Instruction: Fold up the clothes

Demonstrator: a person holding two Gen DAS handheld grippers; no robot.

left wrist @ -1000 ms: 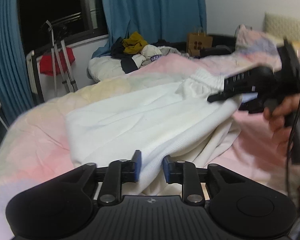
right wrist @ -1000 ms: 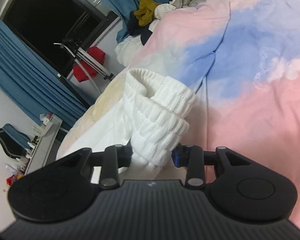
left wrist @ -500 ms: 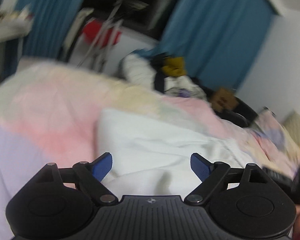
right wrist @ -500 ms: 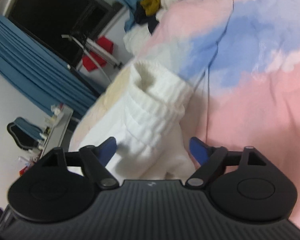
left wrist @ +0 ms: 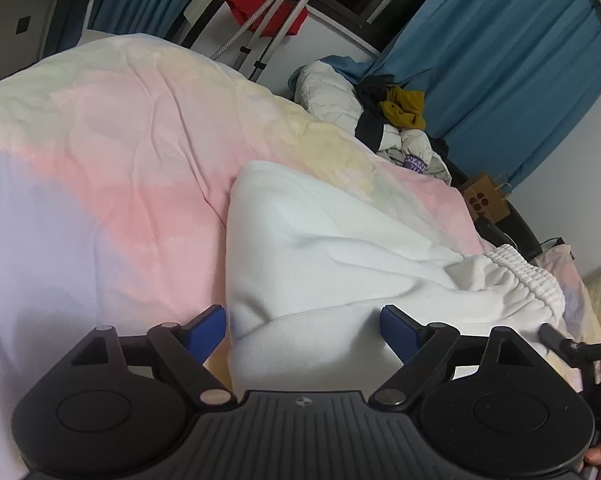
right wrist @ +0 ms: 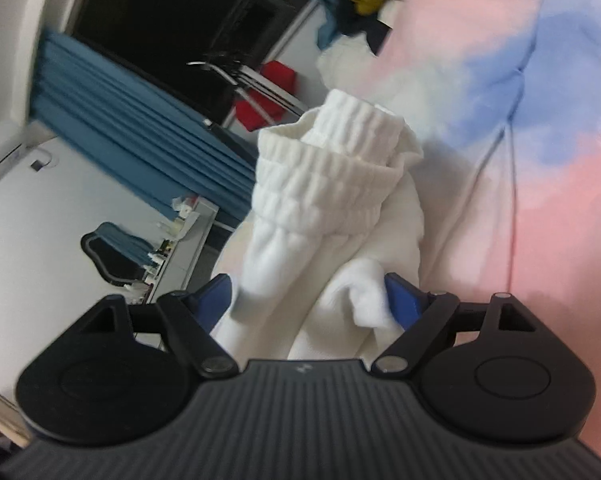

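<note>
A white garment with a ribbed elastic waistband [left wrist: 340,256] lies folded over on a pastel pink, blue and yellow bedspread [left wrist: 112,184]. My left gripper [left wrist: 302,330] is open, its blue pads on either side of the garment's near folded edge. My right gripper [right wrist: 310,300] is open too, with the bunched waistband end [right wrist: 332,176] lying loose between its blue pads. Part of the right gripper also shows at the far right of the left wrist view [left wrist: 580,350].
A pile of other clothes [left wrist: 396,120] sits at the bed's far end by blue curtains [left wrist: 512,60]. A metal stand with a red cloth [left wrist: 268,12] stands by the dark window. A brown paper bag [left wrist: 484,200] sits beside the bed. A desk and chair [right wrist: 112,248] are at the left.
Both grippers were shut on the white garment a second ago; both have opened and let it go. The garment now rests on the bed, and both views have tilted.
</note>
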